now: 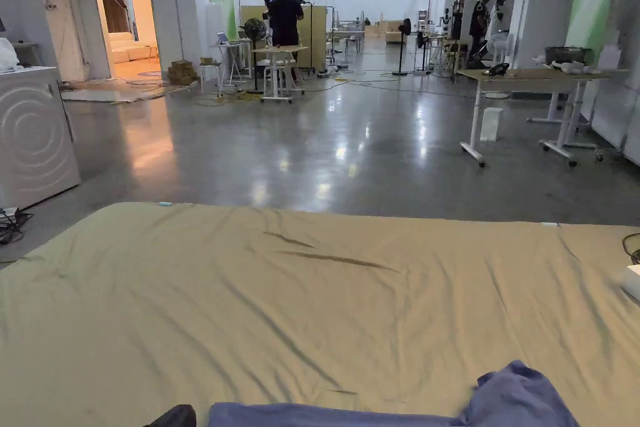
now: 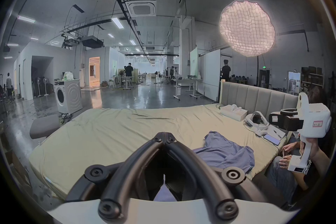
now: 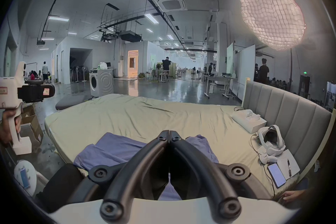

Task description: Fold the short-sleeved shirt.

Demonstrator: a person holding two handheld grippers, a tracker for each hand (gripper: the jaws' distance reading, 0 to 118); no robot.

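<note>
While both tools hang above the near edge of the bed (image 2: pixel 112 129), the short-sleeved shirt (image 2: pixel 225 153) lies rumpled on the yellowish sheet at that edge — one blue heap, partly flattened, one part bunched upward. The left tool (image 2: pixel 165 134) has its jaws pressed together at the tips with nothing between them; the right tool (image 3: pixel 169 132) is likewise closed and empty, held over the shirt's middle. From the left gripper view the right tool's white body and the hand (image 2: pixel 312 148) gripping it sit off to the right, well apart from the cloth.

Near the padded headboard (image 3: pixel 283 106) several things rest on the sheet: one white box (image 3: pixel 249 120), one white headset (image 3: pixel 271 142) with its cable, one notepad carrying a pen (image 3: pixel 288 167), and one phone (image 3: pixel 276 174) — all clear of the shirt. Another person's hand (image 3: pixel 292 196) rests by the bed's corner.

Beyond the bed, one washing machine (image 3: pixel 101 83) stands on the glossy floor, a white-legged desk (image 1: pixel 531 75) to the right, and one round softbox lamp (image 3: pixel 271 13) glows above the headboard. Several people stand far back in the hall.
</note>
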